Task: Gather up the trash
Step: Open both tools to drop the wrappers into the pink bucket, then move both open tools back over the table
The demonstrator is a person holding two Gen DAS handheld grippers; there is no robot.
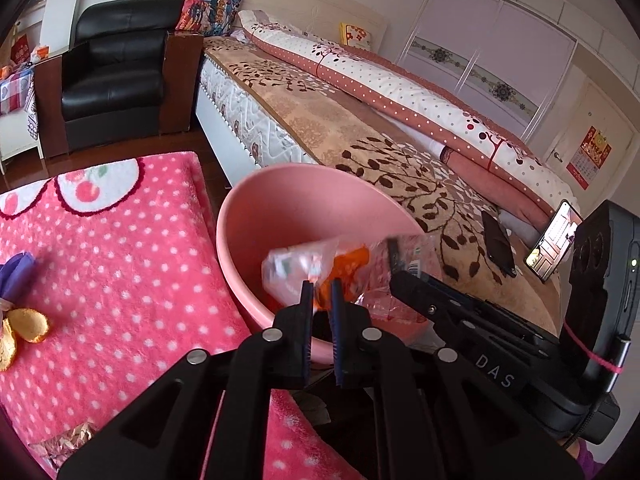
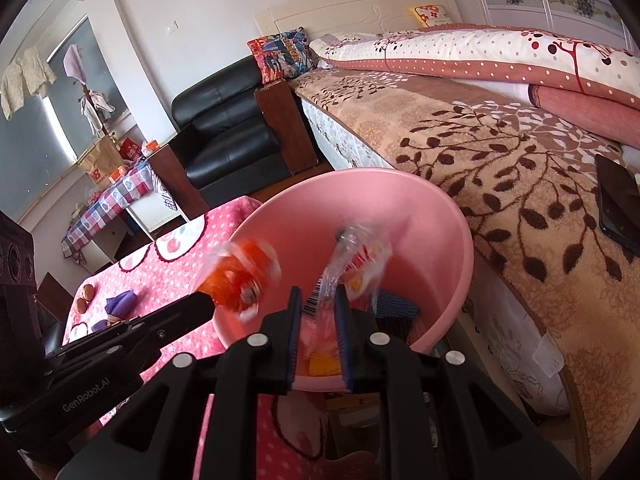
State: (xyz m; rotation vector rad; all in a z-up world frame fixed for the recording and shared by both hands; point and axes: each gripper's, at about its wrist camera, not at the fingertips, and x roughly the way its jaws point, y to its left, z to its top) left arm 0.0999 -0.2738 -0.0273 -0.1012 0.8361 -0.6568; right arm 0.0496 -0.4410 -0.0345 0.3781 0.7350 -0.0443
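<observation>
Dropping two wrappers into the pink basin (image 2: pixel 436 216) beside the bed (image 2: pixel 500 148).
The left gripper (image 1: pixel 321 294) has its jaws slightly parted around an orange wrapper (image 1: pixel 348 264); the right gripper (image 2: pixel 317 300) stands looser, a clear barcoded wrapper (image 2: pixel 352 256) blurred between its jaws, and whether the pads touch it I cannot tell. Some trash already lies in the basin. On the pink rug (image 1: pixel 120 248) a purple scrap (image 1: pixel 16 272), peel pieces (image 1: pixel 30 324) and crumpled foil (image 1: pixel 68 440) appear left to collect.
</observation>
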